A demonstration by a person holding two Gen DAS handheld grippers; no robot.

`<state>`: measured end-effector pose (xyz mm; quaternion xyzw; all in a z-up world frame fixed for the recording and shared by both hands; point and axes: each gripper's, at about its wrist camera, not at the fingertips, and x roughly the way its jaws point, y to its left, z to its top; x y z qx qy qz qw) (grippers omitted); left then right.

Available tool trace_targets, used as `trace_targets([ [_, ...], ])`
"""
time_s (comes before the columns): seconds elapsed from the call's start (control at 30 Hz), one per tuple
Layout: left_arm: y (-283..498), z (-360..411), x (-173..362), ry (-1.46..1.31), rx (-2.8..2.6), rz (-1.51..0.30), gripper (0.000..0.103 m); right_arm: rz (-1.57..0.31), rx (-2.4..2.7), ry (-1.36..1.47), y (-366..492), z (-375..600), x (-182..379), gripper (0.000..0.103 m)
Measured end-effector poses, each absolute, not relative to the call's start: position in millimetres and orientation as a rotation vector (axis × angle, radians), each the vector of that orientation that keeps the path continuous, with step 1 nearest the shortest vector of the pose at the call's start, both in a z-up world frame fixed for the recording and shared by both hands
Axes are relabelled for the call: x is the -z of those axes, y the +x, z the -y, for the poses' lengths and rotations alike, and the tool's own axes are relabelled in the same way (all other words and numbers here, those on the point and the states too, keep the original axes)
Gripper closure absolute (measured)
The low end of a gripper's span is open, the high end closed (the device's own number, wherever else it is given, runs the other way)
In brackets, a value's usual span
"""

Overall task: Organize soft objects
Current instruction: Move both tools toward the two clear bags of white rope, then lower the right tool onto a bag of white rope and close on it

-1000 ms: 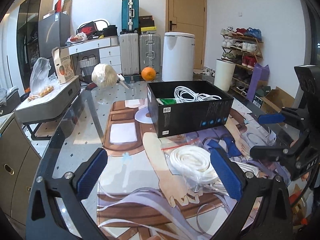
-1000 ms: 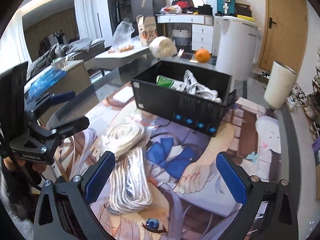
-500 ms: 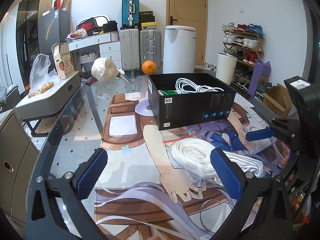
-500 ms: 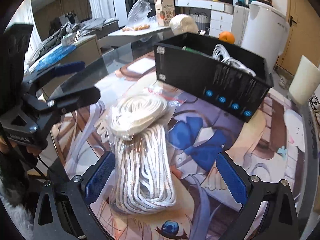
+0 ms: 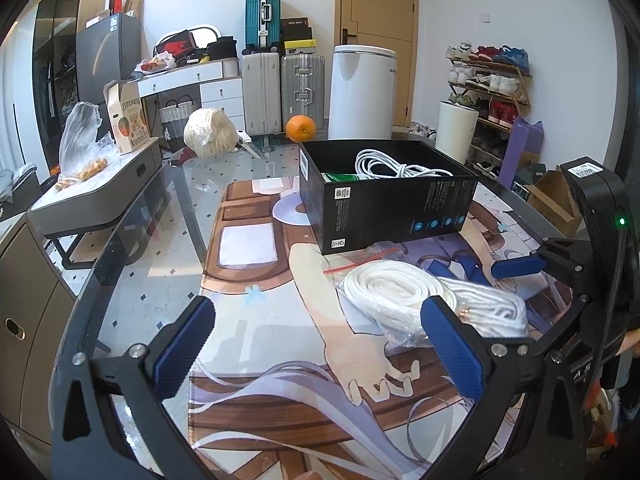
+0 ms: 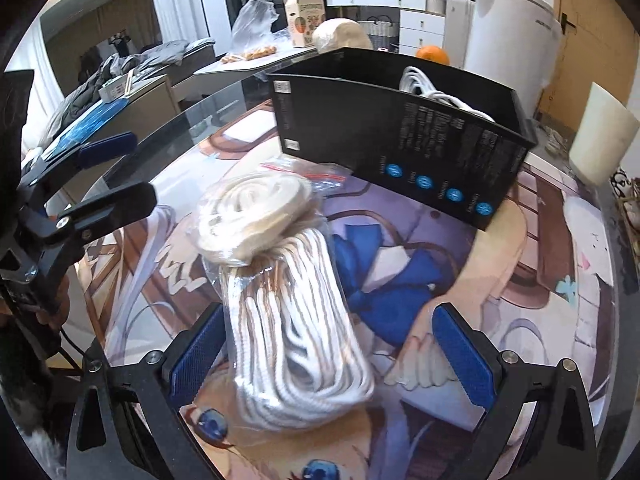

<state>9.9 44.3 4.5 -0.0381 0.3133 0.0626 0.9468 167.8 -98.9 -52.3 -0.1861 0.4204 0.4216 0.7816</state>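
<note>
We cannot see the near end of the bagged rope bundle (image 6: 296, 344), which blurs toward the table's near edge. The black box (image 5: 384, 208) hides most of the white cable (image 5: 394, 164) and green packet (image 5: 340, 177) inside it. The left gripper (image 6: 116, 172) is cut off by the picture's left edge. Print on the box is too small to read.

1. Rope bundle (image 6: 296, 344) between the right jaws: white cord with brownish flecks.
2. Flat coil (image 6: 252, 216) ahead of them: plain cream-white.
3. Box (image 6: 404, 140) beyond: black, with blue round icons.
4. Desk mat (image 5: 256, 304): brown, purple and blue anime print.
5. Orange (image 5: 301, 128) far ahead: bright orange.
</note>
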Motion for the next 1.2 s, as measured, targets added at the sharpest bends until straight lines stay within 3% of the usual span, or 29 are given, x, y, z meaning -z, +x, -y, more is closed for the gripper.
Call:
trace_targets([
  [0.77, 60, -14, 8, -0.083, -0.012, -0.76, 0.0, -0.891, -0.934, -0.446, 163, 110, 53, 0.001],
  [1.2, 46, -36, 22, -0.094, -0.098, -0.823, 0.0, -0.888, -0.907, -0.438, 167, 107, 53, 0.001],
])
